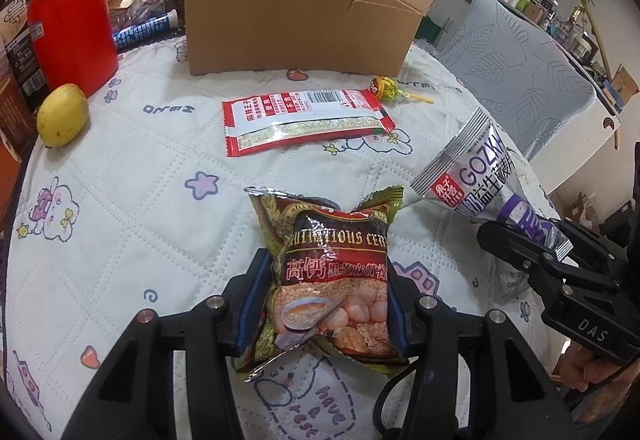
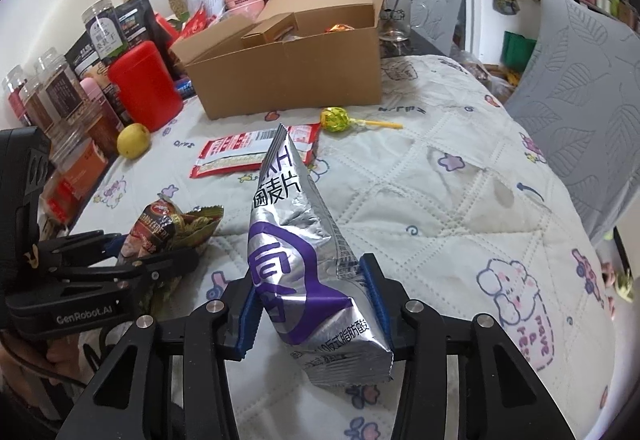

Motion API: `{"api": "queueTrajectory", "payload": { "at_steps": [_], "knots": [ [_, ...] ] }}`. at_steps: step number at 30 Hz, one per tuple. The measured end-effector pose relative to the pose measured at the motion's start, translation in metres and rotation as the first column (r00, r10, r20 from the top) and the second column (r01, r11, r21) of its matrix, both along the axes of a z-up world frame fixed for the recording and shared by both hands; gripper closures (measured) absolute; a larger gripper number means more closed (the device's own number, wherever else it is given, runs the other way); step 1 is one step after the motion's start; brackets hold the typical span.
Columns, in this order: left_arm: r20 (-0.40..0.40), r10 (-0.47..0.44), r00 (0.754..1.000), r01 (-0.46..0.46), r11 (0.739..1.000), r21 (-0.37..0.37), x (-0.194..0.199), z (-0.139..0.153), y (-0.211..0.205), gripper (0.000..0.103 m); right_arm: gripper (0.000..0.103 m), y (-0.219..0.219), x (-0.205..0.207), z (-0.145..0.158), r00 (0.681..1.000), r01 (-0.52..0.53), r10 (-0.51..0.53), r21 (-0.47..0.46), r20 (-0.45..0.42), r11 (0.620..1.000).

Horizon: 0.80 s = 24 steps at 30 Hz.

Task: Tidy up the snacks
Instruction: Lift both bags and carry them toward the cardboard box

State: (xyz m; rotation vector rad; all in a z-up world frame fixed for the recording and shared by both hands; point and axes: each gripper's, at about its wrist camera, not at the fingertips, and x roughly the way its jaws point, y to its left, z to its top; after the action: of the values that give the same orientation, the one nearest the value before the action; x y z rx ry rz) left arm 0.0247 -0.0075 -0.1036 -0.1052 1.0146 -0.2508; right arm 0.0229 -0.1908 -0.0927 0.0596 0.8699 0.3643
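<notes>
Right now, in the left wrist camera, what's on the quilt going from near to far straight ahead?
Cereal packet held in the left hand-held gripper → red and white snack packet → cardboard box.

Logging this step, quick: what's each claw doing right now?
Left claw: closed on the cereal packet.
Right claw: closed on the silver oat packet.

A brown cardboard box [image 1: 296, 28], a red plastic canister [image 1: 72, 28] and a yellow fruit [image 1: 62, 115] stand on the white quilted cover [image 1: 140, 200] printed with pastel cartoon animals, purple stars and flowers.
</notes>
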Motion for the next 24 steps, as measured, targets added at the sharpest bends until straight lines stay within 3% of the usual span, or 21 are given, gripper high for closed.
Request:
{"api": "queueTrajectory", "payload": {
  "at_steps": [24],
  "knots": [
    [0.098, 0.024, 0.995, -0.021, 0.999, -0.031, -0.039, 0.046, -0.001, 0.053, 0.058, 0.003, -0.05, 0.023, 0.998, -0.05, 0.045, 0.141, 0.04, 0.989]
  ]
}}
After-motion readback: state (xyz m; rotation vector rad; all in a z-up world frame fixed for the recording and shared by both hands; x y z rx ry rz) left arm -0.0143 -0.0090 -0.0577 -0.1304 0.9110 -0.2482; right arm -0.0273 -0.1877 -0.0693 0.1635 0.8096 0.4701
